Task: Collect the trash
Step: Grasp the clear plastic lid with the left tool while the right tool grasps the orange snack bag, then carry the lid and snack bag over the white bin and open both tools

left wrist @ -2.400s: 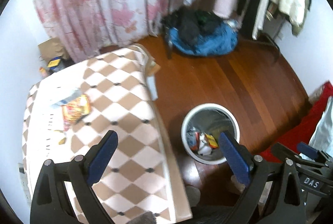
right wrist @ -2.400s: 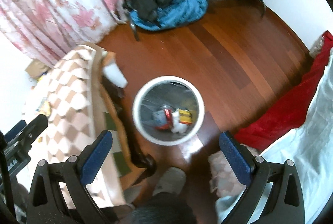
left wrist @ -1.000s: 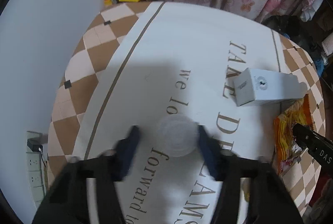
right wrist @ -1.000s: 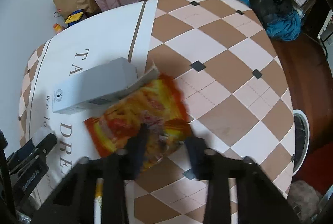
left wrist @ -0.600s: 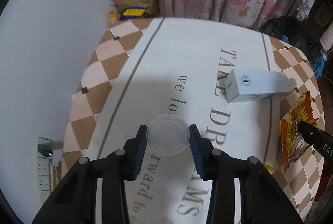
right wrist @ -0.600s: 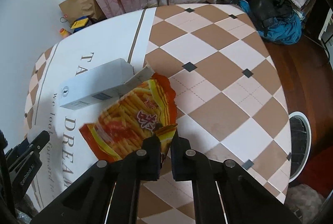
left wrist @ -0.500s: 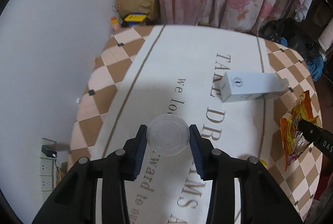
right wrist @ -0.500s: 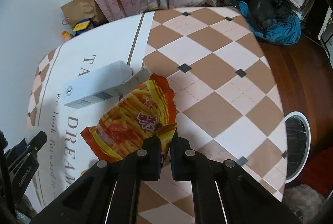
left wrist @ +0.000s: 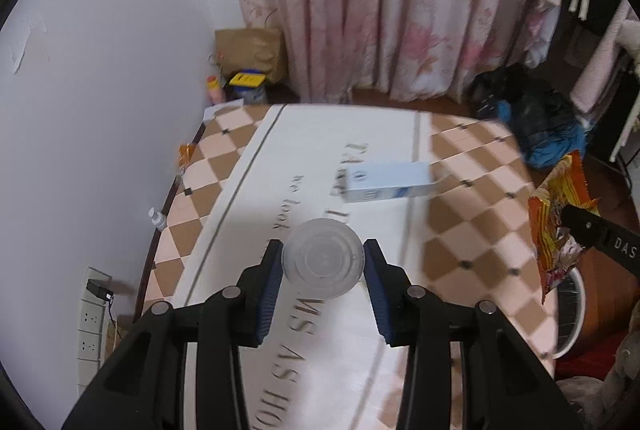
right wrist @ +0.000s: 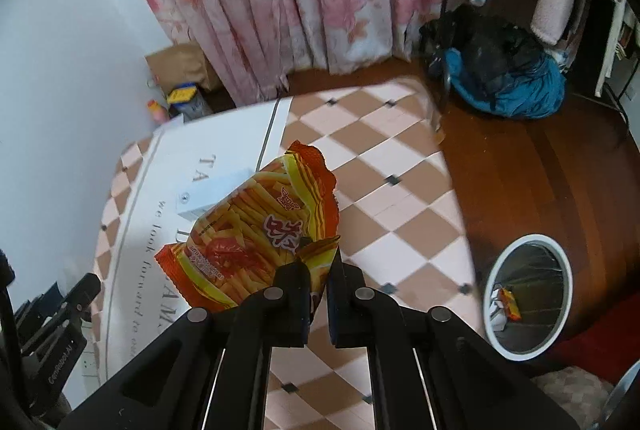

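The left gripper [left wrist: 323, 270] has its jaws clamped on a clear plastic cup [left wrist: 322, 264] above the counter [left wrist: 472, 214]. The right gripper [right wrist: 319, 280] pinches an orange snack bag [right wrist: 264, 230], with the bin [right wrist: 528, 288] to the right.

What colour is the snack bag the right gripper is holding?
The snack bag is orange-red and yellow with a fries picture, seen best in the right wrist view, pinched by the right gripper.

Left tongs [left wrist: 323, 266] raised, pads clamped on a clear cup [left wrist: 322, 263], right tongs [right wrist: 319, 270] pinching a snack bag [right wrist: 260, 226]

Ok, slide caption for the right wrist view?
Right gripper pinches orange snack bag above table, white bin on floor nearby.
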